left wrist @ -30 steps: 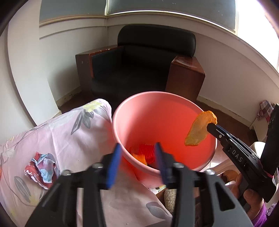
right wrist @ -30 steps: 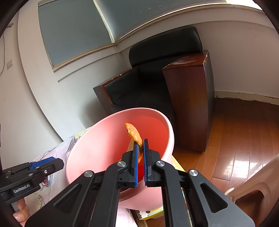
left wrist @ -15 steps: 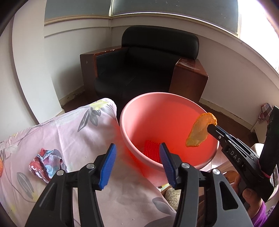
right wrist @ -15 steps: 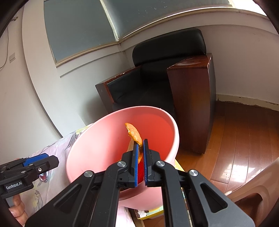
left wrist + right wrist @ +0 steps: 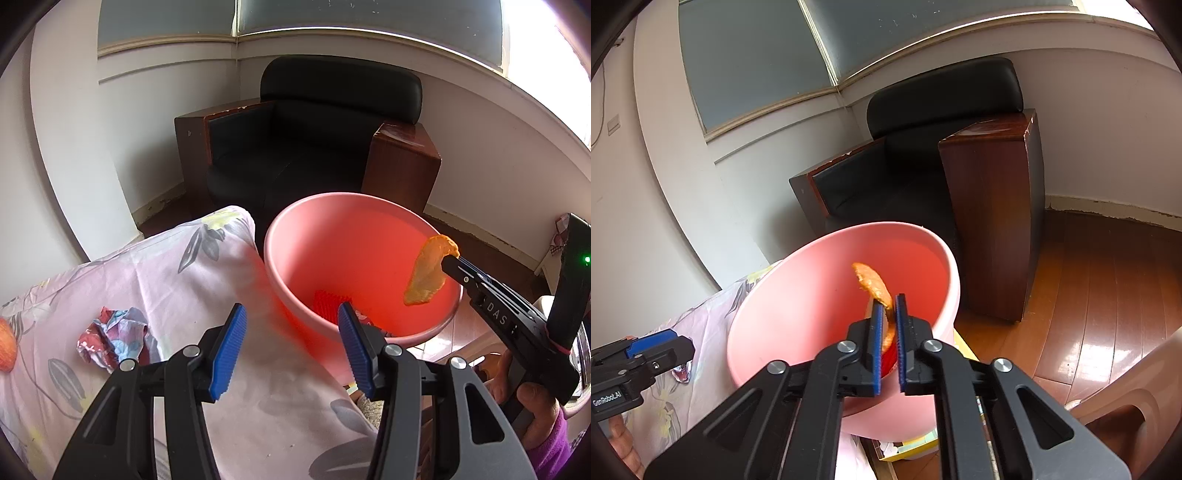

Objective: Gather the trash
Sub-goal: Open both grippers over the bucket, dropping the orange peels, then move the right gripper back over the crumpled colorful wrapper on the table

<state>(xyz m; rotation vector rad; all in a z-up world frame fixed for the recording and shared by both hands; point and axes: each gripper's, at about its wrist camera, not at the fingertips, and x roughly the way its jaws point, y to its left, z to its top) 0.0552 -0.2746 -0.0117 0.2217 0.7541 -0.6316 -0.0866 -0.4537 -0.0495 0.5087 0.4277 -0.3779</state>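
The right tool (image 5: 887, 317) pinches an orange peel (image 5: 873, 284) by its lower end, so the curled piece stands up past the blue pads in the middle of the right wrist picture. It hangs over the mouth of the pink basin (image 5: 764, 325); I'd judge it is held there so that, once let go, it falls inside rather than onto the cloth. In the left wrist picture the same peel (image 5: 428, 275) dangles at the right, above the basin's (image 5: 295, 221) inner wall.

The left tool (image 5: 291, 347) stands spread and empty at the lower centre, just short of the basin's near rim. A crumpled wrapper (image 5: 112, 338) lies at the lower left on the flowered table (image 5: 177, 280) cloth, probably the next thing to collect.
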